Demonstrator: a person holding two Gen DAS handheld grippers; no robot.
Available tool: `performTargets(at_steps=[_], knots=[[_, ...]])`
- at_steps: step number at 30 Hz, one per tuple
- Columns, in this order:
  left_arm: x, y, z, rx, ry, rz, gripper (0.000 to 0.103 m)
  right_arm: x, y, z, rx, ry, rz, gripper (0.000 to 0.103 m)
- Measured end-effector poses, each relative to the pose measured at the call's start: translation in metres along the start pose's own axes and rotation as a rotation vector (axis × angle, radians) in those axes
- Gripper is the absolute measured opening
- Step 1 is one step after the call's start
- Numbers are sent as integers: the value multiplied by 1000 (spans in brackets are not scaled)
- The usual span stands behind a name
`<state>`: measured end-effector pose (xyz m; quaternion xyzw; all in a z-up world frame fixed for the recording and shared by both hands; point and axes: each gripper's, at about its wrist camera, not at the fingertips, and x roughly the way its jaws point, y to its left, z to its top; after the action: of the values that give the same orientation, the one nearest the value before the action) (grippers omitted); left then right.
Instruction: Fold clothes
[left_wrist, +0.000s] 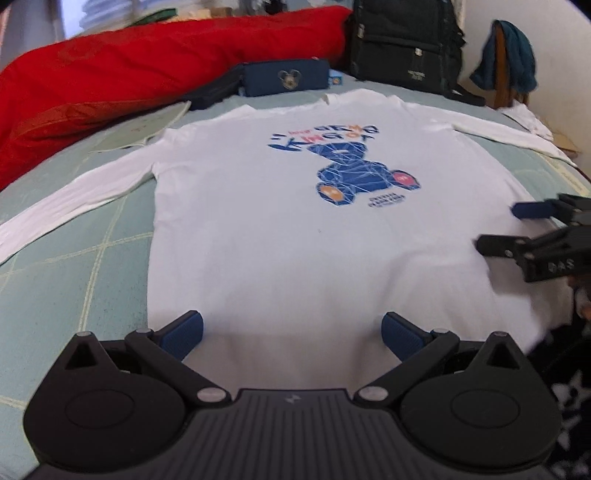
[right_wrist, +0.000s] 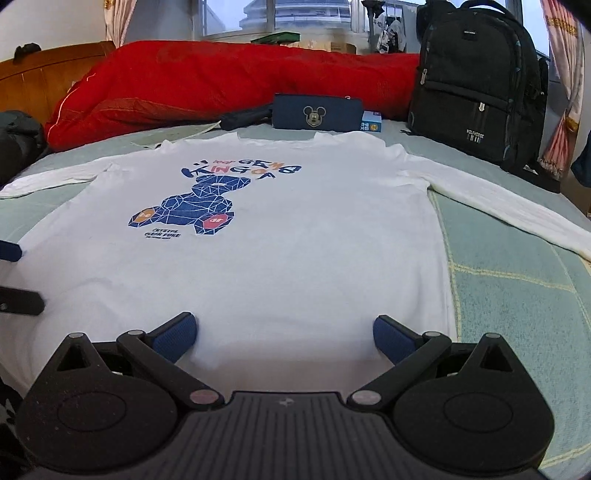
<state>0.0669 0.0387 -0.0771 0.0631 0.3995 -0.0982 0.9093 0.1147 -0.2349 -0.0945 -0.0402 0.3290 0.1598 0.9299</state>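
Note:
A white long-sleeved shirt (left_wrist: 295, 240) (right_wrist: 277, 258) with a blue bear print lies flat on the bed, front up, both sleeves spread out sideways. My left gripper (left_wrist: 293, 332) hovers open over the hem near the shirt's left side, with nothing between its blue pads. Over the hem near the right side, my right gripper (right_wrist: 284, 332) is open and empty too. Each gripper shows in the other's view: the right gripper (left_wrist: 506, 227) at the right edge, the left gripper (right_wrist: 14, 275) at the left edge. Both sit just above the fabric.
The bed has a pale green checked sheet (left_wrist: 74, 258) (right_wrist: 517, 277). Behind the collar lie a red quilt (left_wrist: 129, 74) (right_wrist: 221, 81), a navy pouch (left_wrist: 284, 77) (right_wrist: 317, 112) and a black backpack (left_wrist: 406, 44) (right_wrist: 476, 81). A paper sheet (left_wrist: 147, 125) lies by the left shoulder.

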Motion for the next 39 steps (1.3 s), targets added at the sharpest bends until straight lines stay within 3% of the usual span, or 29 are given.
performTargets(at_steps=[3,6,11,16,19,24,28,31,33,39], knots=[[-13,18,14,6,-44,22,102,-3,-1,4,23,24,2,103],[-16,62,37,-30,-103,98,102,-10,-1,15,84,67,8,103],[-20,138,76,-93,-203,226,102,-23,9,38,134,44,77,103],[34,224,104,-175,-136,391,102,-12,33,60,88,71,61,103],[68,262,109,-258,-108,400,102,1,47,66,71,93,59,103],[106,291,89,-360,-47,372,102,19,61,65,82,109,38,103],[94,285,65,-362,-42,347,102,36,66,58,95,153,12,103],[80,280,51,-351,-54,333,102,41,77,54,10,149,-26,103],[73,281,57,-359,-37,324,102,42,78,53,1,147,-34,103],[92,275,96,-327,-90,289,102,40,79,55,2,156,-41,103]])
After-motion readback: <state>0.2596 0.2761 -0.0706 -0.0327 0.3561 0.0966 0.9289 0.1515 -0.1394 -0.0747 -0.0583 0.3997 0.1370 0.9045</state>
